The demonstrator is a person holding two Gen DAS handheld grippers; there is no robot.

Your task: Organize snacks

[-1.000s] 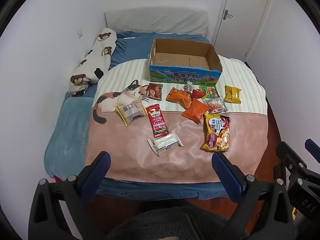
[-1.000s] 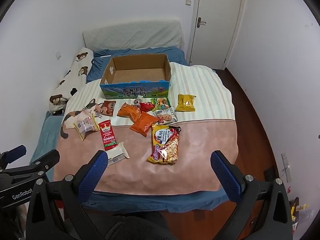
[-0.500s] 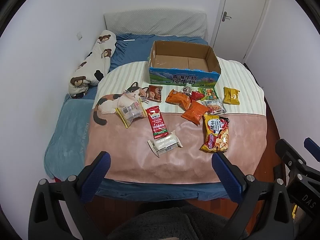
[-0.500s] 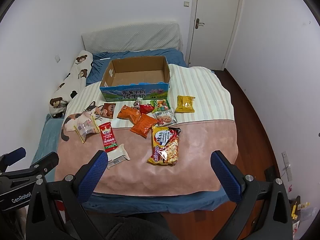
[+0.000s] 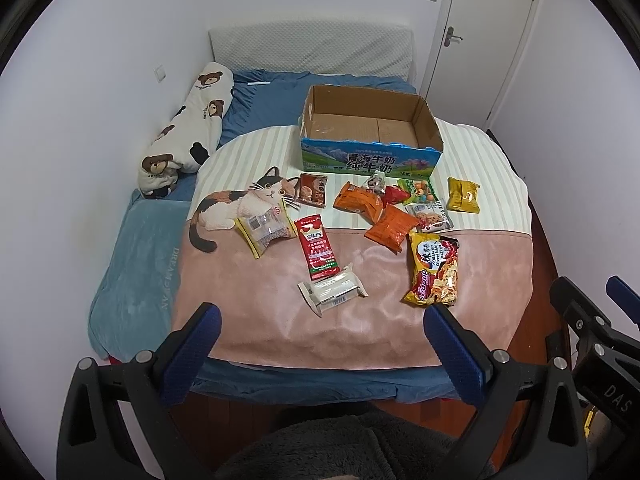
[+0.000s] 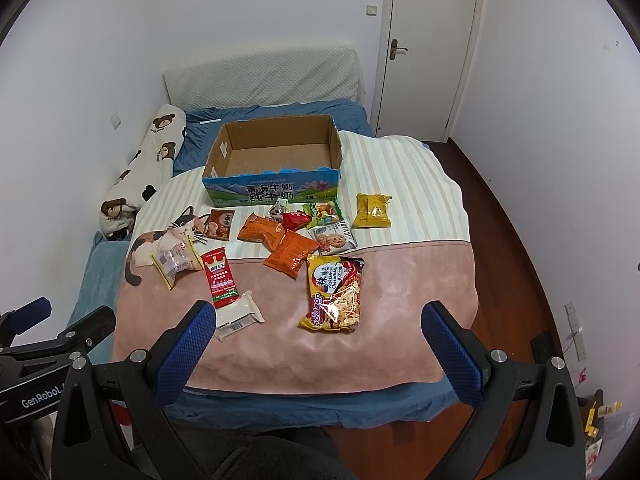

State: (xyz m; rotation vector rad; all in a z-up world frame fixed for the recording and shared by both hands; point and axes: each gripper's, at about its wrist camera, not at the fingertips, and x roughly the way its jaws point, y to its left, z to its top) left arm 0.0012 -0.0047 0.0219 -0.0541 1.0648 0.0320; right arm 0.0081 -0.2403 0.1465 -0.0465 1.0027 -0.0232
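Several snack packets lie scattered on a pink and striped blanket (image 5: 256, 304) across the bed. Among them are a yellow noodle bag (image 5: 434, 270) (image 6: 335, 294), a red stick pack (image 5: 317, 253) (image 6: 219, 280), a white wrapped bar (image 5: 332, 290) (image 6: 239, 316), two orange bags (image 5: 390, 227) (image 6: 291, 254) and a yellow packet (image 5: 463, 196) (image 6: 373, 210). An open, empty cardboard box (image 5: 370, 158) (image 6: 276, 188) stands behind them. My left gripper (image 5: 320, 326) and right gripper (image 6: 316, 322) both hover open before the bed's foot, holding nothing.
A long bear-print pillow (image 5: 186, 124) lies along the left wall. A white door (image 6: 430, 46) is at the back right. Wooden floor (image 6: 516, 240) runs along the bed's right side. Each gripper shows at the edge of the other's view.
Both cameras have drifted slightly; the bed and snacks sit a little lower in the right wrist view. Nothing on the bed has moved and both grippers stay open.
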